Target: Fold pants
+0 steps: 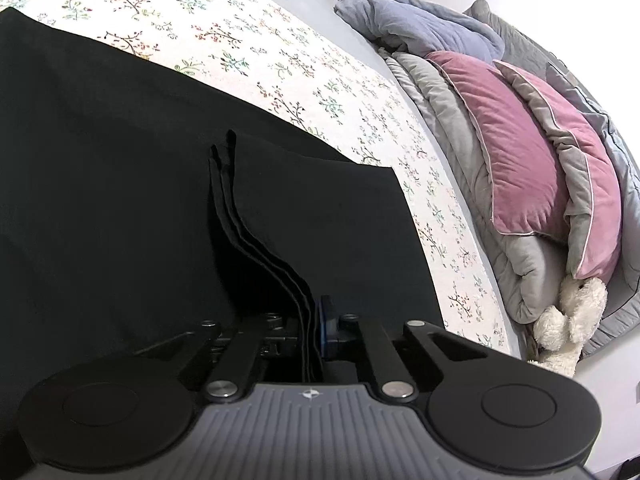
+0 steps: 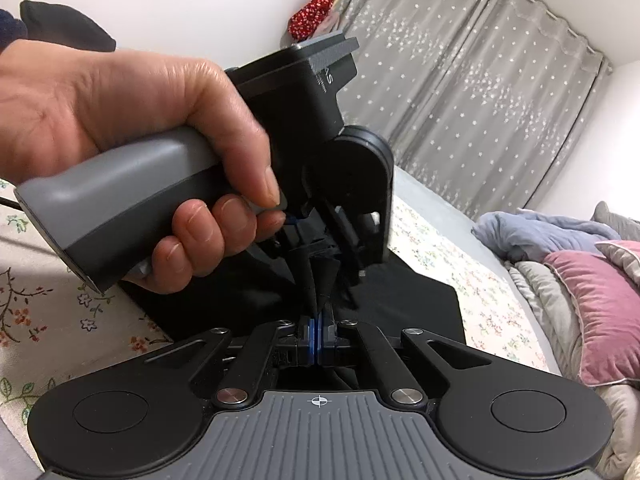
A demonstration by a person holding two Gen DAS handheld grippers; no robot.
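Black pants [image 1: 120, 168] lie spread on a floral bedsheet [image 1: 248, 52]. My left gripper [image 1: 310, 332] is shut on a stacked edge of the pants, whose layered hems rise from its jaws. In the right wrist view my right gripper [image 2: 316, 338] is shut on the same black fabric [image 2: 400, 300], close below the left gripper [image 2: 320, 252]. A bare hand [image 2: 120, 120] holds the left gripper's grey handle. The two grippers pinch the fabric a short way apart.
Pink and grey pillows [image 1: 532, 152] and a blue-grey blanket [image 1: 420, 20] are piled along the bed's right side. A white plush toy [image 1: 568, 320] lies at the pile's end. Grey star-patterned curtains [image 2: 480, 80] hang behind the bed.
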